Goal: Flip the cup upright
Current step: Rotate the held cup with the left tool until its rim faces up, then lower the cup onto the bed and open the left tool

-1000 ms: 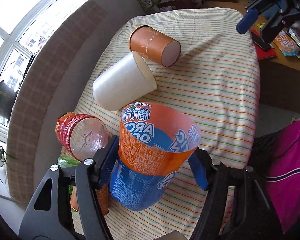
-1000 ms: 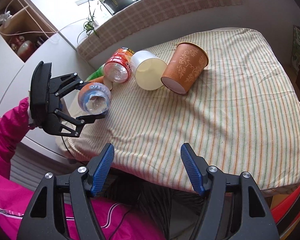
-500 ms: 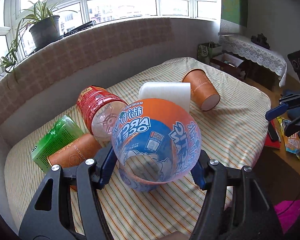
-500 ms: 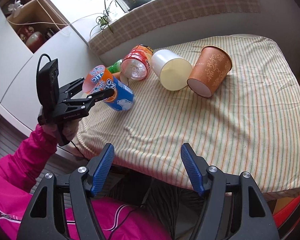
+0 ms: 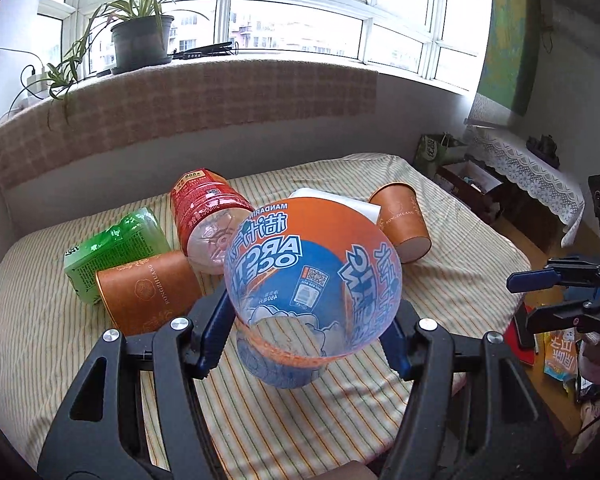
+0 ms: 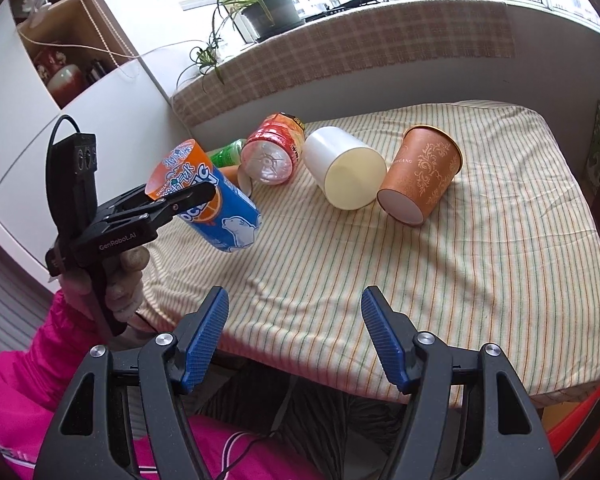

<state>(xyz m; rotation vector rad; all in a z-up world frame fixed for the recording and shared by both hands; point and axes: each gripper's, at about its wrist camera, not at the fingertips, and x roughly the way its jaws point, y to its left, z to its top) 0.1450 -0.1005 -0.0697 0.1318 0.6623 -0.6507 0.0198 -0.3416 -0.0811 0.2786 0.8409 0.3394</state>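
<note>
My left gripper is shut on an orange and blue cut-bottle cup. It holds the cup tilted above the near left part of the striped table, open rim toward the camera. In the right wrist view the same cup leans with its rim up and to the left, base low, in the left gripper. My right gripper is open and empty, off the table's near edge. It shows at the right of the left wrist view.
On the table lie on their sides a brown paper cup, a white cup, a red-labelled bottle cup, a green bottle piece and another brown cup. A windowsill with a plant runs behind.
My left gripper has turned the orange and blue cup from rim-down toward rim-up and raised it slightly. The right gripper has stayed open and nearly still.
</note>
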